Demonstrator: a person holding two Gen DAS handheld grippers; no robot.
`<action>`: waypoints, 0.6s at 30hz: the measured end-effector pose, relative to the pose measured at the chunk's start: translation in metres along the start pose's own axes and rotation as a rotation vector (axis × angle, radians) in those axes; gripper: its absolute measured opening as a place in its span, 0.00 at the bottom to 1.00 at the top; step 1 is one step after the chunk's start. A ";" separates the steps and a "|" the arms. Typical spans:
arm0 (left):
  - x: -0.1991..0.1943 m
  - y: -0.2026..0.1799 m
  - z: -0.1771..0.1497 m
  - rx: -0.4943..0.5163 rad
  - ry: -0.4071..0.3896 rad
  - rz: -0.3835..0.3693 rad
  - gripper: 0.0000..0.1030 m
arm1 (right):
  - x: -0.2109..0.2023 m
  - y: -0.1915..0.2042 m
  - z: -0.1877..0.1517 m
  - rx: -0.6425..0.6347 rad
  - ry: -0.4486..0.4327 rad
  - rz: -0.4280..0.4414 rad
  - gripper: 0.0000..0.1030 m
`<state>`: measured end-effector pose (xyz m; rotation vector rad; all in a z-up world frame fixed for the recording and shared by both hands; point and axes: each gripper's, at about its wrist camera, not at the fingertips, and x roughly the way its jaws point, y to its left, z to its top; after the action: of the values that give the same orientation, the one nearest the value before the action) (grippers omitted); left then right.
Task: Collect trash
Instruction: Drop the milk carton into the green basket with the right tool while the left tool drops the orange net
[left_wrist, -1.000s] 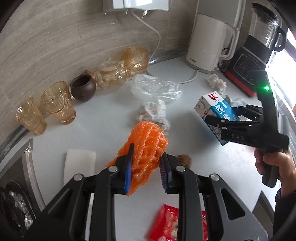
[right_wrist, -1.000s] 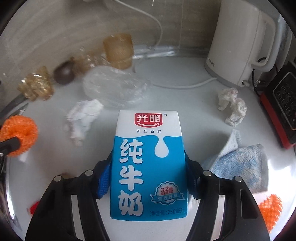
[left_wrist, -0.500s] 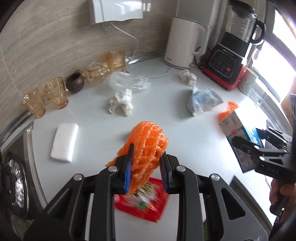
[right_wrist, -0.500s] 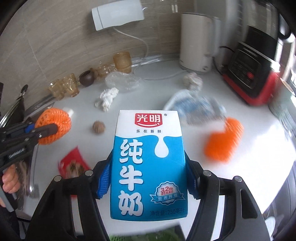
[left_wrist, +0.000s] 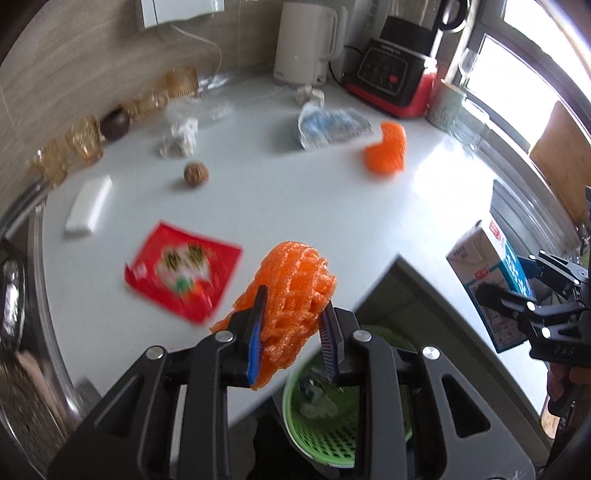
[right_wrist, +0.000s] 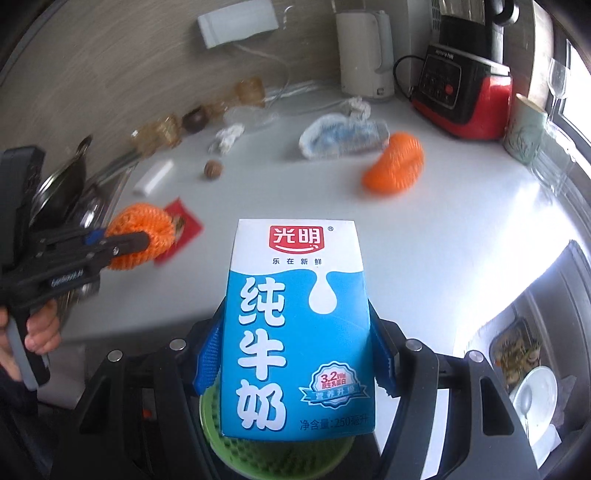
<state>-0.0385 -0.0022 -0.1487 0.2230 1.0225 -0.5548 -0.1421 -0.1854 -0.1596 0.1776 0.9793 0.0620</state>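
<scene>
My left gripper (left_wrist: 291, 332) is shut on an orange foam fruit net (left_wrist: 291, 291) and holds it in the air at the counter's front edge, above a green trash basket (left_wrist: 332, 439) on the floor. My right gripper (right_wrist: 295, 354) is shut on a blue and white milk carton (right_wrist: 295, 325), held upright over the same green basket (right_wrist: 280, 454). The carton (left_wrist: 491, 284) and the right gripper (left_wrist: 517, 295) show at the right of the left wrist view. The left gripper (right_wrist: 147, 236) with its net (right_wrist: 144, 236) shows at the left of the right wrist view.
On the white counter (left_wrist: 295, 206) lie a red snack wrapper (left_wrist: 181, 269), a second orange net (left_wrist: 386, 153), a blue-white cloth (left_wrist: 328, 125), crumpled tissues (left_wrist: 181, 138), a walnut (left_wrist: 195, 173) and a white block (left_wrist: 88, 208). A kettle (left_wrist: 306, 40), a blender (left_wrist: 399, 74) and amber glasses (left_wrist: 85, 140) stand at the back.
Both grippers have pulled back from the counter toward its front edge, keeping their loads. The green basket has come into view below them.
</scene>
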 end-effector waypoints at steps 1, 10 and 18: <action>0.000 -0.003 -0.008 -0.013 0.012 0.000 0.25 | -0.001 -0.001 -0.011 -0.019 0.017 0.012 0.64; 0.003 -0.028 -0.043 -0.043 0.077 0.051 0.25 | 0.010 0.006 -0.065 -0.147 0.144 0.087 0.64; 0.000 -0.044 -0.056 -0.053 0.093 0.069 0.26 | 0.034 0.015 -0.081 -0.225 0.236 0.126 0.70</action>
<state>-0.1037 -0.0150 -0.1742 0.2380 1.1138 -0.4577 -0.1896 -0.1559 -0.2289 0.0241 1.1867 0.3130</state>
